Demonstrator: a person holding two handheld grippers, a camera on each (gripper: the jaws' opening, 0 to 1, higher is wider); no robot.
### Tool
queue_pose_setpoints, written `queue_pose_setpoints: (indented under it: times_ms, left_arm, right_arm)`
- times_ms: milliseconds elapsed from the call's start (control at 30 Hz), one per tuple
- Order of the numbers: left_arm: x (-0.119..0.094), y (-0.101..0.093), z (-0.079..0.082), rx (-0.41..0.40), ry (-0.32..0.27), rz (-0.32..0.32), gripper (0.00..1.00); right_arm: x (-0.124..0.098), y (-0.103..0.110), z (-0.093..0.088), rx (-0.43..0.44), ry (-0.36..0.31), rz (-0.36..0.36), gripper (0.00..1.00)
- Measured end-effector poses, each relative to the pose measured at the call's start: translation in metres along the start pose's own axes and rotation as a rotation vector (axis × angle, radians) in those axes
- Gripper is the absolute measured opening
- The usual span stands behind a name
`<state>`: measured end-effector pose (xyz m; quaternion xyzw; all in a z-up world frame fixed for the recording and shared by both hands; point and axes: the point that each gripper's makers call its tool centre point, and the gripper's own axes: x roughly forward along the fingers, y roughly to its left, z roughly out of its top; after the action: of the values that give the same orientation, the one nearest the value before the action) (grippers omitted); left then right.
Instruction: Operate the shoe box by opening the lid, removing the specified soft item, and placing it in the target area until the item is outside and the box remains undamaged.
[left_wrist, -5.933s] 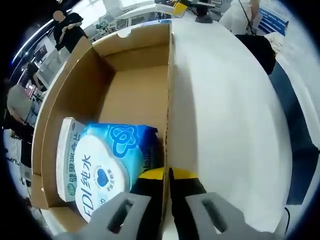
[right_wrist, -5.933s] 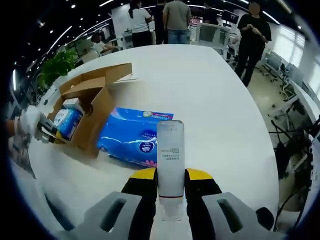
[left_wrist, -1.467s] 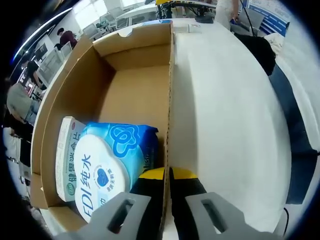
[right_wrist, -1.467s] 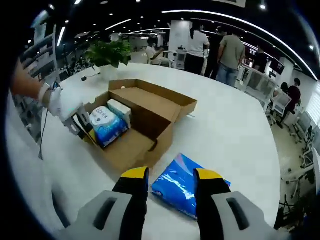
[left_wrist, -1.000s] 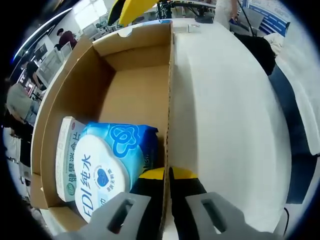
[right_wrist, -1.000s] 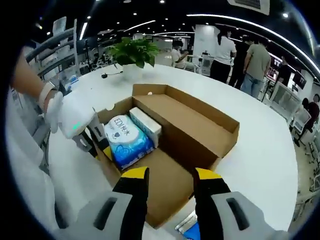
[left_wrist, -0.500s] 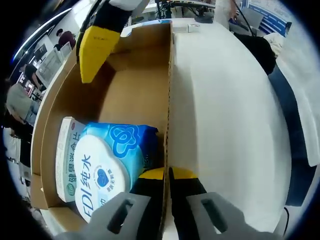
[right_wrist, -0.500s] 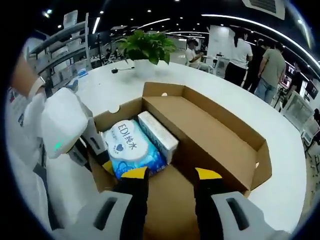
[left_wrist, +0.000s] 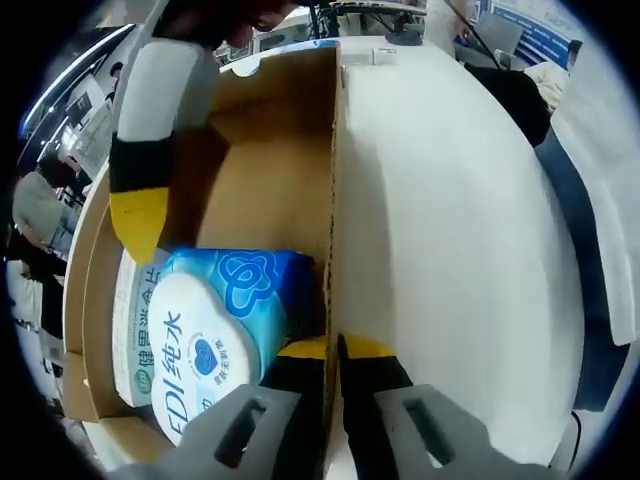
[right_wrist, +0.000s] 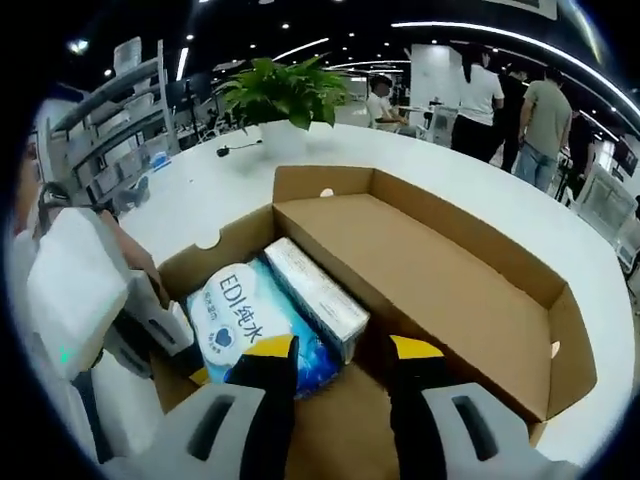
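Left gripper (left_wrist: 333, 352) clamping shoe box (left_wrist: 335, 200) wall; right gripper (right_wrist: 342, 352) hovering, jaws apart, over blue "EDI 纯水" pack (right_wrist: 252, 325) beside white packet (right_wrist: 315, 293).

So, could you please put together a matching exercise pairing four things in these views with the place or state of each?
Things:
1. blue wipes pack
2. white carton
3. left gripper
4. potted plant

Places or states:
A. shut on the box wall
B. standing on the white table beyond the box
C. lying at one end of the open cardboard box, beside the carton
D. lying in the box between the pack and the long side wall

Pairs: 1-C, 2-D, 3-A, 4-B
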<state>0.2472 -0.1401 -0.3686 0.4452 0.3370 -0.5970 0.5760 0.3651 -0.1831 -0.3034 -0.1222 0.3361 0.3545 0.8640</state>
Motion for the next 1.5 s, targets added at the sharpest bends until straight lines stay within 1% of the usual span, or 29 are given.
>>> queue_pose_setpoints:
  times_ms: [100, 167, 200, 300, 433, 533, 733, 767, 900, 967, 1000, 1033, 1167, 1200, 1233, 1333, 1400, 1500]
  left_arm:
    - [0.000, 0.000, 0.001, -0.001, 0.000, 0.001, 0.01]
    - [0.000, 0.000, 0.001, -0.002, 0.001, 0.001, 0.01]
    - [0.000, 0.000, 0.001, -0.001, 0.000, 0.000, 0.01]
    - [0.002, -0.001, 0.002, -0.002, 0.000, -0.001, 0.01]
    - [0.003, -0.001, 0.003, -0.002, 0.000, -0.001, 0.01]
    - [0.003, -0.001, 0.003, -0.003, 0.000, -0.001, 0.01]
    - [0.003, -0.001, 0.004, -0.003, 0.000, -0.001, 0.01]
    - [0.003, -0.001, 0.004, -0.004, 0.000, -0.001, 0.01]
    - [0.004, 0.000, 0.004, -0.004, 0.000, -0.001, 0.01]
    - [0.004, 0.001, 0.004, -0.003, -0.001, -0.002, 0.01]
    - [0.004, 0.001, 0.004, -0.003, -0.002, -0.002, 0.01]
    - [0.003, 0.001, 0.005, -0.002, -0.002, -0.002, 0.01]
    - [0.003, 0.002, 0.004, -0.003, -0.002, -0.001, 0.01]
    - [0.003, 0.002, 0.004, -0.002, -0.003, -0.001, 0.01]
    - [0.002, 0.002, 0.005, -0.002, -0.003, -0.002, 0.01]
    - [0.003, 0.002, 0.004, -0.002, -0.003, -0.001, 0.01]
    - [0.002, 0.002, 0.005, -0.002, -0.003, 0.001, 0.01]
    - [0.002, 0.002, 0.005, -0.003, -0.003, 0.002, 0.01]
  right_arm:
    - [0.006, 0.000, 0.000, 0.010, 0.001, 0.002, 0.34]
    - [0.008, 0.001, -0.001, 0.043, 0.001, 0.004, 0.35]
    - [0.008, 0.001, -0.001, 0.045, -0.001, 0.005, 0.34]
    - [0.016, 0.004, -0.002, 0.084, 0.001, 0.016, 0.33]
    - [0.020, 0.006, -0.001, 0.129, -0.006, 0.023, 0.32]
    - [0.022, 0.008, 0.001, 0.136, -0.013, 0.033, 0.32]
    - [0.028, 0.018, 0.010, 0.119, -0.022, 0.059, 0.32]
    - [0.029, 0.018, 0.009, 0.117, -0.014, 0.056, 0.32]
    - [0.028, 0.016, 0.008, 0.120, -0.013, 0.057, 0.31]
    - [0.028, 0.014, 0.008, 0.089, -0.003, 0.058, 0.31]
    - [0.026, 0.012, 0.007, 0.049, 0.008, 0.048, 0.30]
    - [0.023, 0.012, 0.012, -0.008, -0.006, 0.037, 0.28]
    - [0.017, 0.015, 0.018, -0.101, 0.000, 0.030, 0.28]
    - [0.019, 0.016, 0.023, -0.194, 0.000, 0.025, 0.27]
    - [0.021, 0.017, 0.024, -0.253, 0.011, 0.016, 0.25]
    - [0.027, 0.022, 0.026, -0.346, 0.033, 0.012, 0.24]
    - [0.030, 0.026, 0.028, -0.449, 0.044, 0.004, 0.24]
    - [0.034, 0.031, 0.028, -0.482, 0.051, 0.014, 0.25]
